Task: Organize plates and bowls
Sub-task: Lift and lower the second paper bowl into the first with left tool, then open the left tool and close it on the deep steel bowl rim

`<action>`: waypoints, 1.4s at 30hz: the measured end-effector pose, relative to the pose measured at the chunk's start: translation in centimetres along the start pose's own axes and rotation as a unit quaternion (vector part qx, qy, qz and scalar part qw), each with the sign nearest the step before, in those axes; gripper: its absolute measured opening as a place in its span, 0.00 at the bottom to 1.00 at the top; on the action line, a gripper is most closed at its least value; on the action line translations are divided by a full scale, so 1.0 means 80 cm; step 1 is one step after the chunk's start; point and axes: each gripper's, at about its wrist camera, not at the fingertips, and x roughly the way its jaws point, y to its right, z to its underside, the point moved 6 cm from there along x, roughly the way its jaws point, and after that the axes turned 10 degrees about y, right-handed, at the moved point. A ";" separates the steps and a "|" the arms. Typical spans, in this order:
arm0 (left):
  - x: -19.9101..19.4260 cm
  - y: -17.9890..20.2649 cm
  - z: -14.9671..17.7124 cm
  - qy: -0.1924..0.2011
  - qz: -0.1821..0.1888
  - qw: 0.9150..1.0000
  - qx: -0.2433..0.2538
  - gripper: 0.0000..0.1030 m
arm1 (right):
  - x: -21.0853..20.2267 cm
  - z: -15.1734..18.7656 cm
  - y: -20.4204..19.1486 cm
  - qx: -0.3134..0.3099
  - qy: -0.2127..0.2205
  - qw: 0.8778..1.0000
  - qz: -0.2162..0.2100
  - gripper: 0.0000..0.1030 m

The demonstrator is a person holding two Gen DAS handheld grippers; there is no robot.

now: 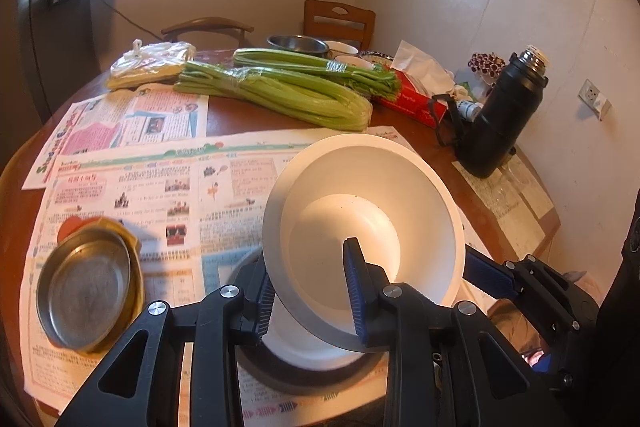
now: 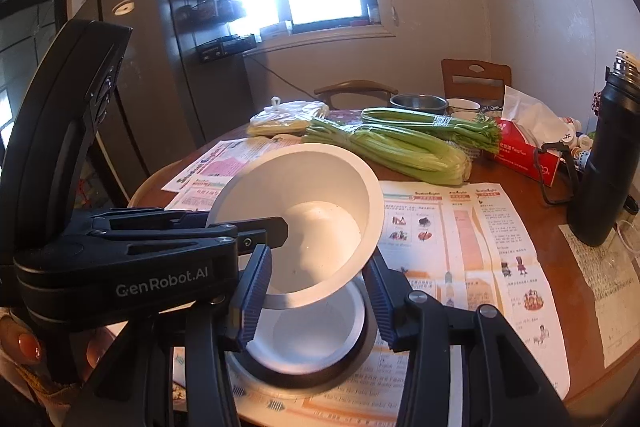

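Bowl, white, deep, wide-rimmed: was held tilted above another white bowl that sat nested in a dark-rimmed dish on the newspaper. Left gripper pinched the lifted bowl's near rim, one pad inside and one outside. Right gripper stood with its jaws at their narrowest, pads on either side of the same bowl's lower wall; contact looked likely but could not be confirmed.

Progress, judged: early to middle. A white stack was forming or being taken apart at the table's near edge. Loose ware remained: a shallow metal plate in a gold-rimmed dish to the left, a steel bowl and small white bowls at the far side, all well apart from the stack.

Surroundings: celery bundles and a bagged packet lay between the stack and the far bowls, likely in the way; tissue box and black flask stood to the right.
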 end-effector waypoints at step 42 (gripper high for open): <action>0.046 -0.030 0.074 -0.035 -0.056 0.998 0.009 0.35 | 0.042 0.084 -0.006 -0.021 -0.073 0.997 0.016 0.46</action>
